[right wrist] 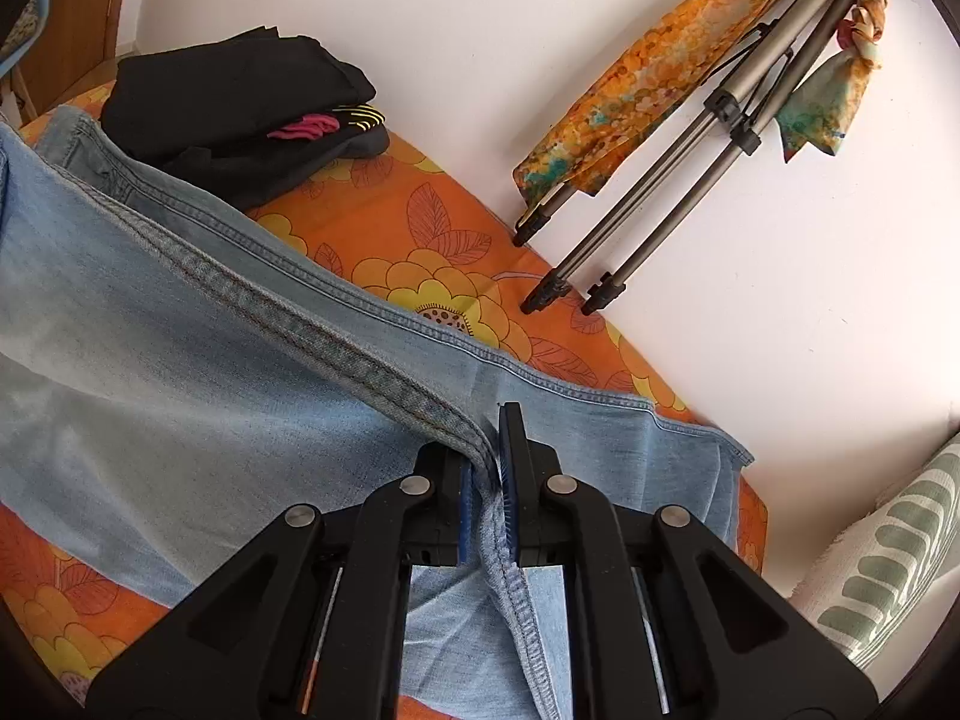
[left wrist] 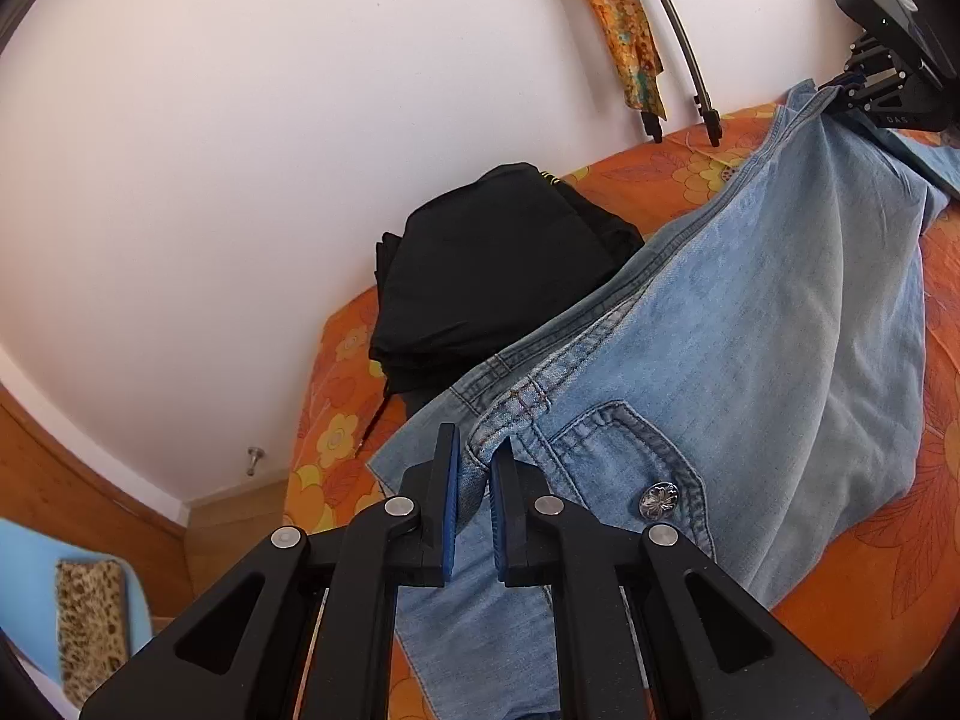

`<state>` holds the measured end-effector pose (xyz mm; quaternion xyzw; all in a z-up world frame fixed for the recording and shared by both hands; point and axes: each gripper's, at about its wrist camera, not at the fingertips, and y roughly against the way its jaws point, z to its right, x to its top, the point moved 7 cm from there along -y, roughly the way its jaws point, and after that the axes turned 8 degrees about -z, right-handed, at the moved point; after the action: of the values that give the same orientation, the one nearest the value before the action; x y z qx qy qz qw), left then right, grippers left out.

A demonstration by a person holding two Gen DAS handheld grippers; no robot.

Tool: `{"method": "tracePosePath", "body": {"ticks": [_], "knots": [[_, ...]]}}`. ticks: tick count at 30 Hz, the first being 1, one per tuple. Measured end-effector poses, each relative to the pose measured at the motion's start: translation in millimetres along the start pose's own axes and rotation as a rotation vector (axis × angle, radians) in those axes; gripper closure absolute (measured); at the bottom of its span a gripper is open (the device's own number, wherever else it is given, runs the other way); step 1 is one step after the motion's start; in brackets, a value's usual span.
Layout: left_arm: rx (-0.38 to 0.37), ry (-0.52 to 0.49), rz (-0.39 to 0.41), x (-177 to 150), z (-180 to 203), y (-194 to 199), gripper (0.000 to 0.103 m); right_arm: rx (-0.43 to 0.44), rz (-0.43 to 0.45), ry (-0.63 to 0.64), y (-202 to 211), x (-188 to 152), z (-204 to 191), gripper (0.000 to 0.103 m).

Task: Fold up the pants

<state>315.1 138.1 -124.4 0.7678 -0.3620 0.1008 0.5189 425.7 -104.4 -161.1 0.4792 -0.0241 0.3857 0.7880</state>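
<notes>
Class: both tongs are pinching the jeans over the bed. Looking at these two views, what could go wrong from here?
1. The left tongs grip only a thin fold of the jeans near the pocket; it may slip out.
2. The right tongs pinch a seam edge, so the leg could twist.
3. The carried denim might drag across the black clothes pile and topple it.

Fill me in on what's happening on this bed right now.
A person is folding light blue jeans on an orange flowered bedspread, using a handheld gripper in each hand. The left gripper is shut on the waistband beside the buttoned pocket; the right gripper is shut on a leg's seam near the hem. A pile of dark clothes sits by the wall.
</notes>
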Motion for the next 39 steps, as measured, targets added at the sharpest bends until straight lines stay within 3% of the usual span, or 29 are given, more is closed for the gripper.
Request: {"method": "tracePosePath", "body": {"ticks": [6, 15, 18, 20, 21, 22, 28, 33, 35, 37, 39], "knots": [[-0.02, -0.011, -0.051, -4.5, 2.9, -42.3, 0.095, 0.004, -0.076, 0.057, -54.9, 14.5, -16.3, 0.095], [-0.052, 0.013, -0.071, 7.6, -9.4, -68.6, 0.095, -0.003, -0.12, 0.088, -90.3, 33.5, -21.7, 0.095], [-0.079, 0.049, -0.1, 9.0, -14.0, -80.1, 0.088, -0.007, -0.145, 0.107, -100.2, 35.1, -26.6, 0.095], [-0.051, 0.06, -0.095, 9.9, -20.2, -79.2, 0.074, -0.015, -0.154, 0.124, -104.6, 34.0, -29.8, 0.095], [-0.023, 0.073, -0.087, 9.7, -26.2, -78.0, 0.058, -0.017, -0.158, 0.131, -106.4, 33.2, -30.7, 0.095], [0.006, 0.091, -0.079, 9.0, -34.6, -76.1, 0.049, -0.017, -0.162, 0.133, -108.2, 32.8, -31.1, 0.095], [0.078, 0.173, -0.083, -12.1, -79.5, -60.0, 0.049, -0.021, -0.177, 0.135, -113.6, 33.2, -33.6, 0.095], [0.101, 0.198, -0.085, -29.7, -91.0, -41.2, 0.049, -0.003, -0.187, 0.102, -116.0, 33.3, -30.5, 0.095], [0.095, 0.188, -0.085, -31.9, -85.1, -33.5, 0.049, 0.005, -0.181, 0.082, -114.3, 32.6, -27.6, 0.09], [0.097, 0.152, -0.063, -27.6, -74.9, -23.3, 0.049, 0.012, -0.169, 0.049, -109.2, 31.1, -20.9, 0.057], [0.096, 0.115, -0.036, -21.8, -62.3, -10.8, 0.049, 0.045, -0.144, 0.011, -98.2, 28.3, -12.6, 0.041]]}}
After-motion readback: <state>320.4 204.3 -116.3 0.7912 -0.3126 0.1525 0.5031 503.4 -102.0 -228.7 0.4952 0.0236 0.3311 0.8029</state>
